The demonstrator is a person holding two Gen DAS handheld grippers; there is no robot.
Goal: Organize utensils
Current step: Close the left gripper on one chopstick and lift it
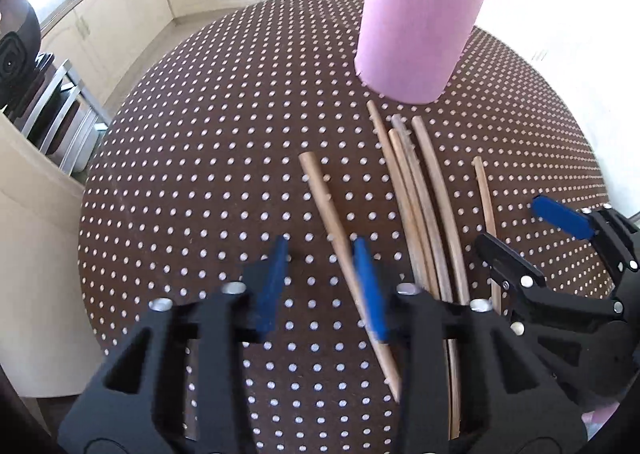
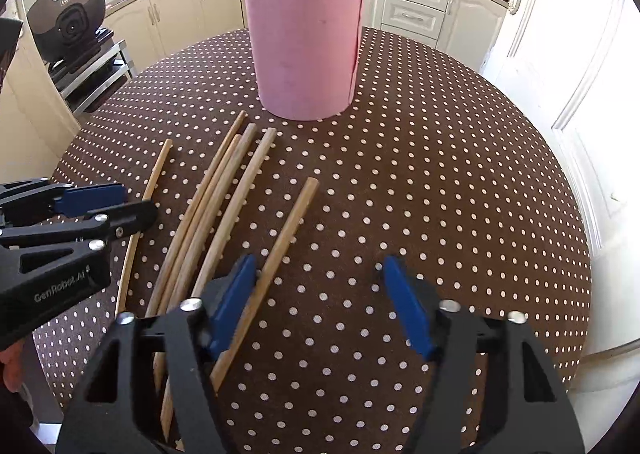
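Blue-padded, my parted left gripper (image 1: pixel 320 286) straddles nothing yet, its right pad beside the lone wooden stick (image 1: pixel 340 242) running near-to-far toward the pink holder (image 1: pixel 416 26), while my right gripper (image 2: pixel 320 306) gapes unladen.

Dotted table (image 2: pixel 440 174), pink holder (image 2: pixel 304 46), wooden sticks (image 2: pixel 224 206)

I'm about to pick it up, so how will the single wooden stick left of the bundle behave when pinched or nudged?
The wooden stick looks round and lies on a flat tablecloth, so a sideways nudge would probably roll it. It is slender and straight, so likely light and stiff. Its smooth-looking shaft might slide in a loose pinch.
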